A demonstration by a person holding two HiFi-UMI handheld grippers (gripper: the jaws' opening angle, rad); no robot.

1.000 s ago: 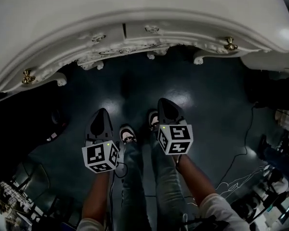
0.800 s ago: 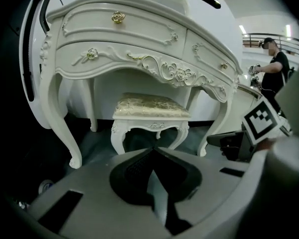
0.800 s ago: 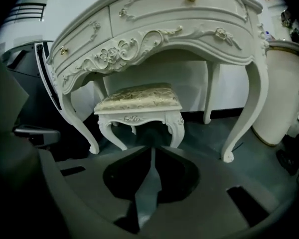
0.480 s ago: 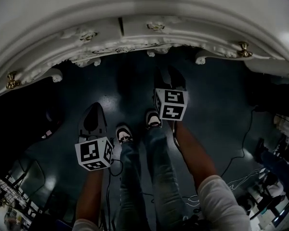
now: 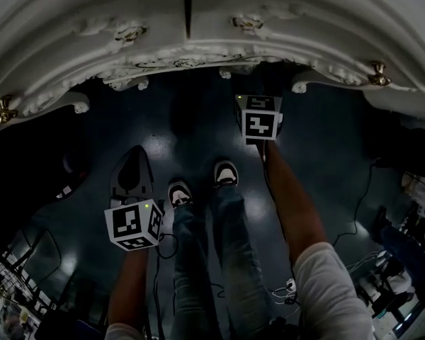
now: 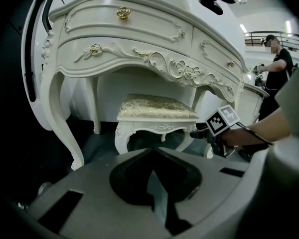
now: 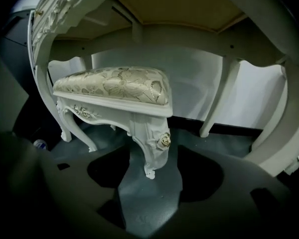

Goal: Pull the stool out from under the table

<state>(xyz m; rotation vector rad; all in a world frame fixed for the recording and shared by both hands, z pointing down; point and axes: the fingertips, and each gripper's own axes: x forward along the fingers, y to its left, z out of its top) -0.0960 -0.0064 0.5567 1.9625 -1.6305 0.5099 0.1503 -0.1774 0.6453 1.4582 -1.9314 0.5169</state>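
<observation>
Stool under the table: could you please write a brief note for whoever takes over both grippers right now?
Left gripper: shut, empty, back from the table.
Right gripper: jaws have just been opening; the stool has its corner leg ahead, in line with the gap, not gripped.
Done: nothing; stool sits under the table.
To do: probably close on that leg, then pull the stool out.

One table (image 5: 304, 6) at twelve o'clock in the head view, showing two gold knobs: a knob (image 5: 3, 110) at nine, a knob (image 5: 376, 73) at two. One stool (image 6: 157, 108). Two grippers: left gripper (image 6: 152, 154), right gripper (image 7: 150, 176). Two shoes near centre: a shoe (image 5: 178, 192), a shoe (image 5: 226, 172). One bystander (image 6: 278, 49).
</observation>
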